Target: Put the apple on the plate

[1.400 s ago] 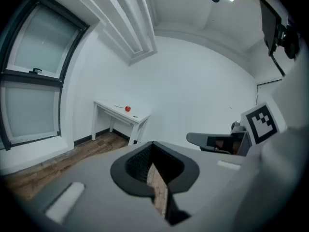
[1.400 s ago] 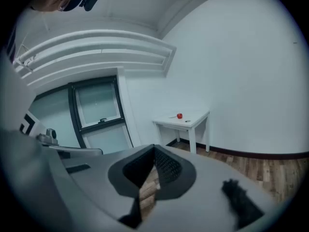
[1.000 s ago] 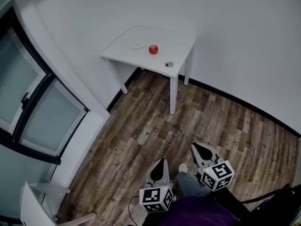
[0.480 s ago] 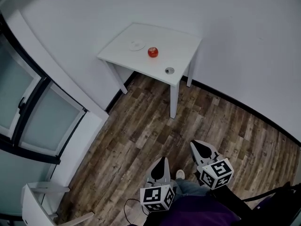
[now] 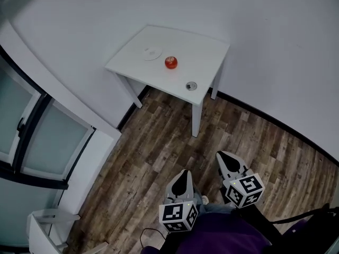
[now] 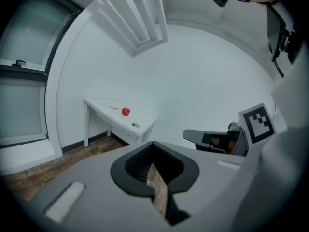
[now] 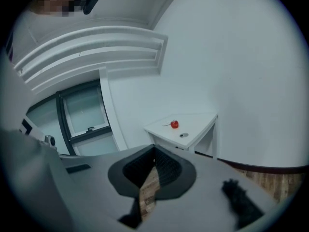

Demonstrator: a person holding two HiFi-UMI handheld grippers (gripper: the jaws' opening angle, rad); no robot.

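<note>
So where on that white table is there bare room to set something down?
The table is mostly bare: a wide patch between the apple and the far right corner, and the near left corner beside the plate. Crowding is only along the line of plate, apple and small round object.

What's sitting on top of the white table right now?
The white square table holds a small white plate, a red apple beside it, not on it, and a small round grey object near the front edge. Nothing there is covered.
</note>
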